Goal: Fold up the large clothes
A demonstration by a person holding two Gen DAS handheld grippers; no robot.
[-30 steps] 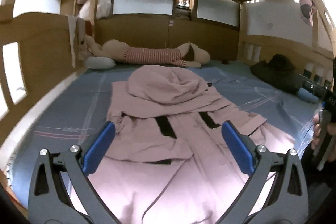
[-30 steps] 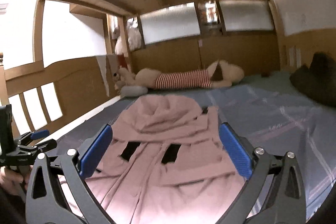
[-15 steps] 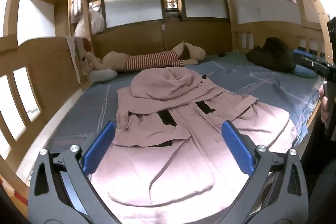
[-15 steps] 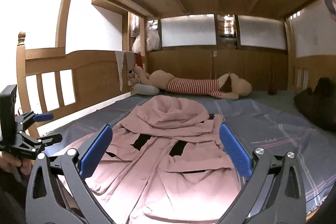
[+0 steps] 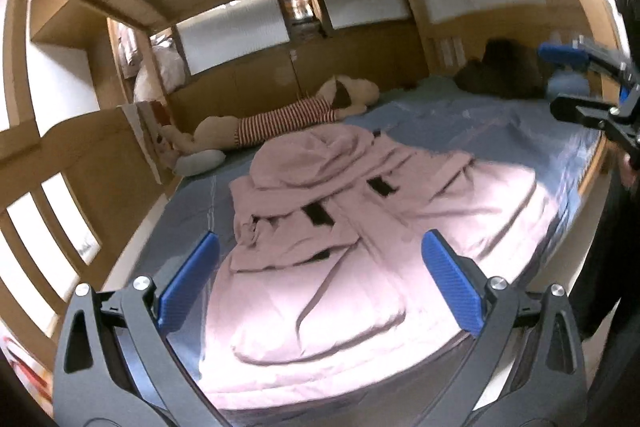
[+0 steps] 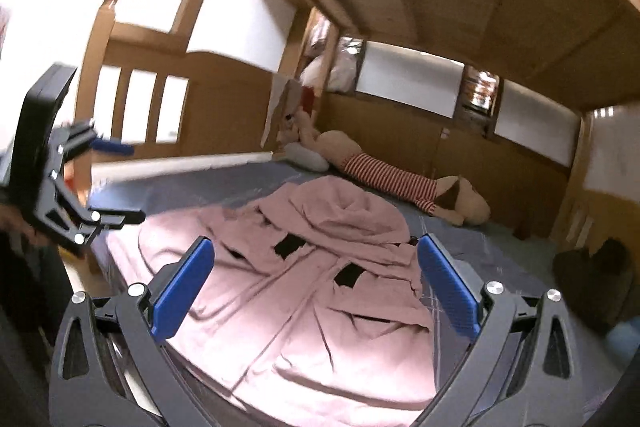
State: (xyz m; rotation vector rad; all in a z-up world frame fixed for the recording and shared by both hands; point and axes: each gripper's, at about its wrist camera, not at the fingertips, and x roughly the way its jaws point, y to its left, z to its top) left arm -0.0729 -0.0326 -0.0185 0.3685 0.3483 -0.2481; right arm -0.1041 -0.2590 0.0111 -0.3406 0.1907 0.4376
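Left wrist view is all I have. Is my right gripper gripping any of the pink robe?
Observer: No. The right gripper is open, its fingers wide apart above the pink robe, with nothing clamped between them.
Operator: And what stands behind my left gripper?
Observer: A knob-topped wooden bedpost rises behind the left gripper, at the slatted end of the bed.

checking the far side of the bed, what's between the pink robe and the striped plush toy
Only a bare strip of blue sheet lies between the robe and the toy. Both wrist views show it.
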